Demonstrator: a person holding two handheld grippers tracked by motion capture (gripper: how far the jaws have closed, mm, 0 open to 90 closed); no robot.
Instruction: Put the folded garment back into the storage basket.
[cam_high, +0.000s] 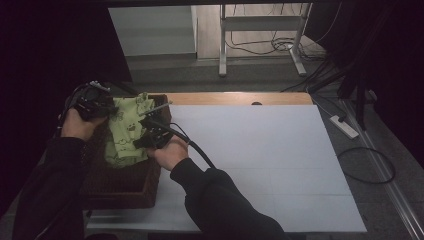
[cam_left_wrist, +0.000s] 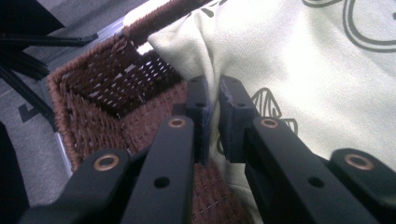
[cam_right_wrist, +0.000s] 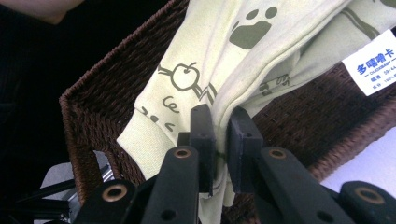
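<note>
A desk (cam_high: 260, 165) with a pale white top runs across the high view, its wooden far edge showing beyond the sheet; at its left end sits a dark brown wicker basket (cam_high: 125, 187), whose woven walls (cam_left_wrist: 93, 107) also rise in the left gripper view and in the right gripper view (cam_right_wrist: 107, 98); a light green garment (cam_high: 127, 135), printed with dark outlined figures, hangs over the basket's opening, lifted above its floor and draped between the two tools; the person's dark sleeves come in from the bottom of the high view, one hand on each tool; the left tool (cam_high: 92, 102) is at the basket's far left corner, and in the left gripper view (cam_left_wrist: 214, 116) its jaws are clenched on a fold of the green cloth near the basket's rim; the right tool (cam_high: 152, 132) is at the basket's right side with its cable trailing over the desk, and in the right gripper view (cam_right_wrist: 220, 140) its jaws are clenched on a gathered edge of the same garment, beside a cuff with an apple drawing; a small white label (cam_right_wrist: 373, 67) with blue lettering is sewn to the cloth at the upper right of that view.
</note>
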